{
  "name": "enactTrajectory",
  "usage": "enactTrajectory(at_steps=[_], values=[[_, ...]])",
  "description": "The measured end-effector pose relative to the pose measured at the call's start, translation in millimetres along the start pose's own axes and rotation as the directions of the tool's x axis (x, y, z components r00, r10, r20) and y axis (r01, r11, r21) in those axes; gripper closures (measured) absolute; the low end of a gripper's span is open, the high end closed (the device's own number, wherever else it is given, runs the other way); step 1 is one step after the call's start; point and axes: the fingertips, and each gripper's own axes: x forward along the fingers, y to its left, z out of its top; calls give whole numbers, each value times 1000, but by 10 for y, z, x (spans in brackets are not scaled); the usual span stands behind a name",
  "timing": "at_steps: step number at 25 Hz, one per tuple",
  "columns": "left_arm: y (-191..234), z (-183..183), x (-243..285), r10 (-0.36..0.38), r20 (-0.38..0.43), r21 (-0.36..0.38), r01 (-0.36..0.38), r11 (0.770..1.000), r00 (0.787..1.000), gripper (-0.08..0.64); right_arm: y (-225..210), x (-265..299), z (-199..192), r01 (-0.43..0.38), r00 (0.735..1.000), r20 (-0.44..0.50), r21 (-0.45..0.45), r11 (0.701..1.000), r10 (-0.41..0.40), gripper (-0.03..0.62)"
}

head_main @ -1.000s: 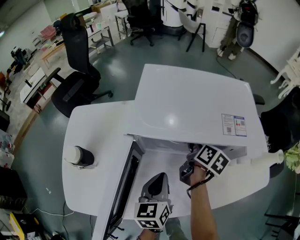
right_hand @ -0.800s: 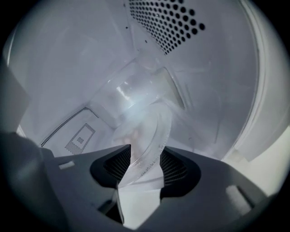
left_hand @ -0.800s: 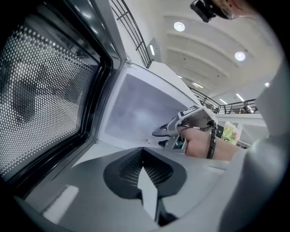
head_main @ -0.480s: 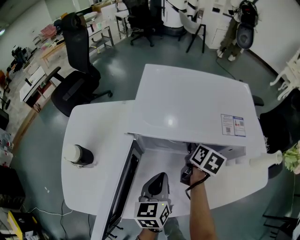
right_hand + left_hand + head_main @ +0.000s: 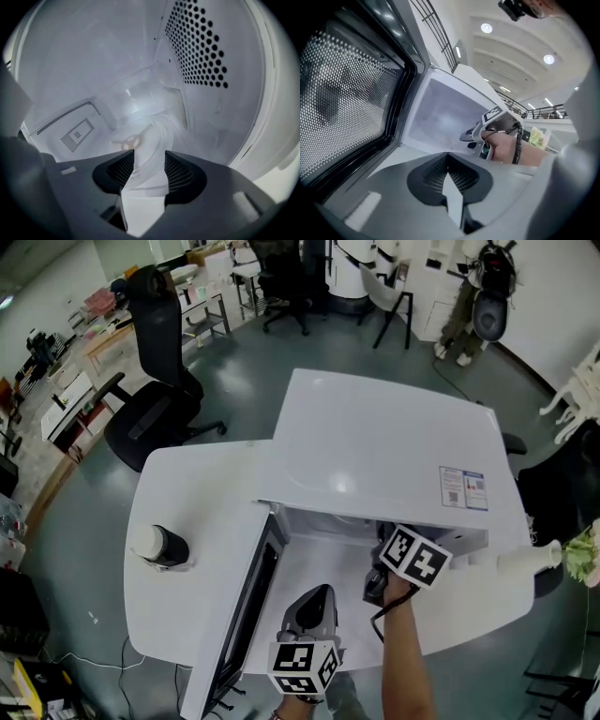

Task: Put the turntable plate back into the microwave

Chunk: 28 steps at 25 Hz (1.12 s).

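Lead: Plate risk?

Me: Plate (image 5: 149, 140) lies on the cavity floor over the hub (image 5: 127, 139). If it's off the hub, it'll rock or scrape. Backing my right gripper (image 5: 149, 159) out could also clip its rim. Clear glass, raised rim, blurred; can't confirm seating.

Lead: Grippers?

Me: Right jaws have just been opening, now wide; rim in the gap, pads off it. Left gripper (image 5: 448, 161) pressed together, empty, outside the microwave (image 5: 375, 446) by the open door (image 5: 248, 606).

We see a white microwave (image 5: 375, 442), its door (image 5: 342, 98) black-framed with dotted mesh. The plate (image 5: 153, 140) is clear glass.
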Motion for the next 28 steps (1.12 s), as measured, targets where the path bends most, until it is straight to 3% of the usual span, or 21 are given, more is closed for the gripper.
enactTrajectory(at_steps=[12, 28], values=[[-121, 162, -191, 10, 17, 19, -10, 1000, 1000, 560, 171, -300, 9, -65, 998, 9, -68, 996, 65, 392], [-450, 484, -725, 10, 37, 78, -13, 997, 999, 560, 419, -1420, -112, -179, 980, 42, -224, 958, 194, 405]])
